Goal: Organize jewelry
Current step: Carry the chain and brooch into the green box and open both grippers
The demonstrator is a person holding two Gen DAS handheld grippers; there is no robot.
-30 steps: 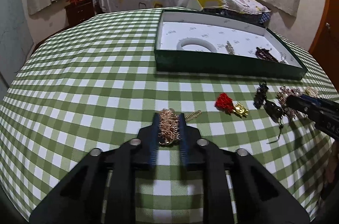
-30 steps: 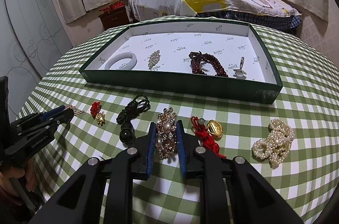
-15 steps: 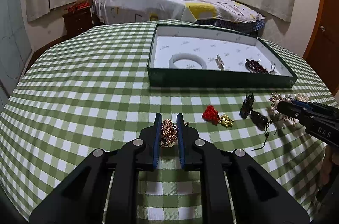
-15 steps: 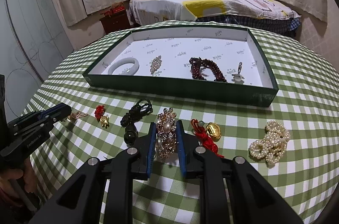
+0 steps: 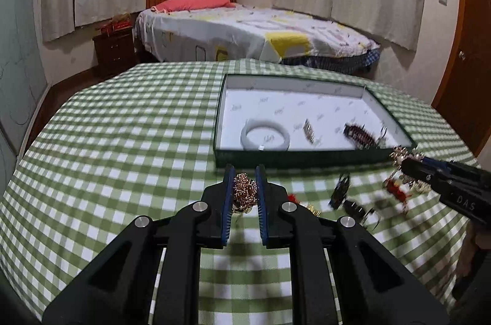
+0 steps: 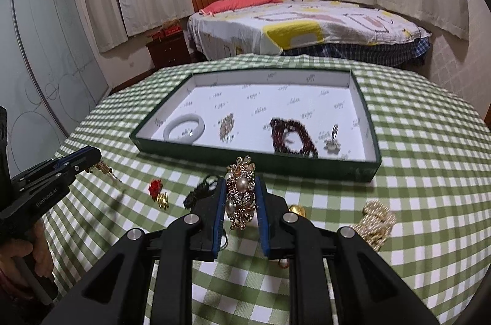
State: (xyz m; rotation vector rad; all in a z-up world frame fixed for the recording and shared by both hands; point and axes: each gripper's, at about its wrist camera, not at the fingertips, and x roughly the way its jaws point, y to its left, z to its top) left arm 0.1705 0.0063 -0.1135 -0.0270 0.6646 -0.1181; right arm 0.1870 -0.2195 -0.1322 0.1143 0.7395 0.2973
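The left tool [image 5: 245, 180] is pinched tight on a small gold chain piece [image 5: 244, 192], lifted clear of the bench [image 5: 122, 140] with its green checked cloth. The right tool [image 6: 240, 186] grips a gold brooch set with pearls [image 6: 241, 193], which stands upright between the blue pads and is also off the cloth. Both tools sit just short of the near wall of the green tray [image 6: 307, 163], which lies on the bench in front of them.

Inside the tray, on its white lining, lie a white bangle [image 6: 184, 128] at the left, a small gold brooch [image 6: 226, 125] beside it, a dark red bead bracelet [image 6: 291, 137] and a little silver charm [image 6: 333, 140] toward the right.

Loose on the cloth near the tools are a red knot with a gold charm [image 6: 158, 193], a black cord piece [image 6: 199, 193] partly hidden behind the right tool, a gold nugget [image 6: 297, 209] peeking past it, and a heap of pearl strands [image 6: 377, 220] off to the right. A bed [image 6: 307, 21] stands beyond the bench.
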